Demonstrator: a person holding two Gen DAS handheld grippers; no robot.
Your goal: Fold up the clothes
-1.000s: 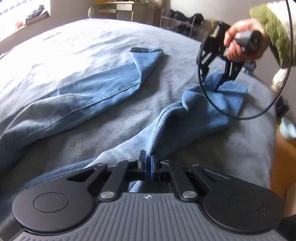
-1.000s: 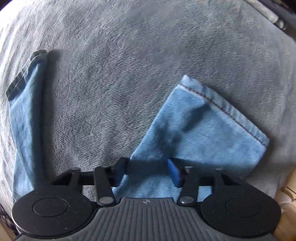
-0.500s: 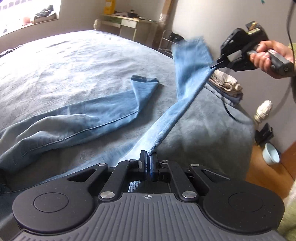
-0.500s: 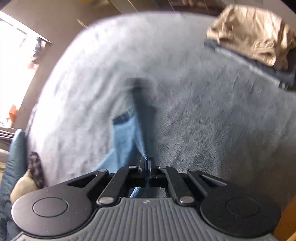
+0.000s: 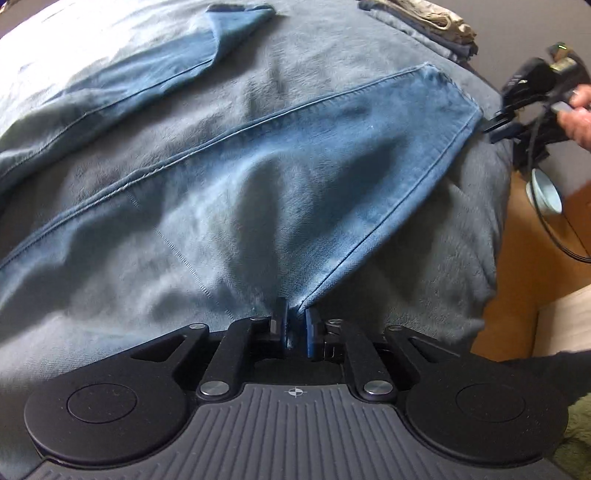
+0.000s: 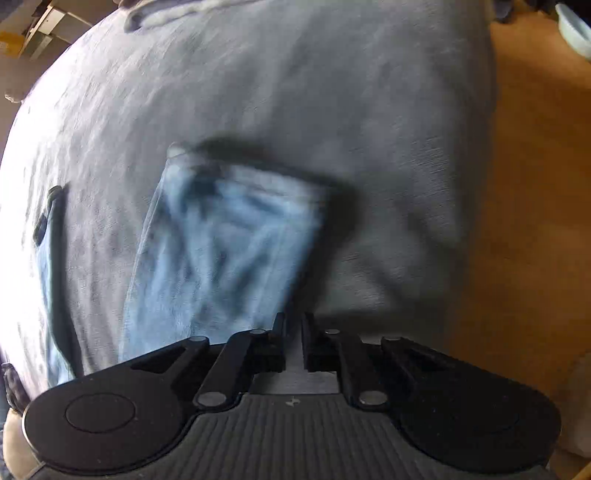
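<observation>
Across frame centre, left wrist view, jeans (image 5: pixel 295 177) are lying spread over grey bed (image 5: pixel 424 266). Left gripper (image 5: pixel 295 326) is easing open w/ denim edge between narrow jaws; right gripper (image 6: pixel 293 332) is opening, nothing between. Denim's probably heavy, floppy, non-slip; hem or waistband likely is offering best hold.

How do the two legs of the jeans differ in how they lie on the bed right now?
The near leg lies spread wide and flat, its hem toward the bed's right edge; the far leg is narrower, its hem end folded over. Denim of the near leg sits between the opening jaws of the left gripper; nothing touches the far leg. Both are light blue denim on the grey blanket.
</observation>
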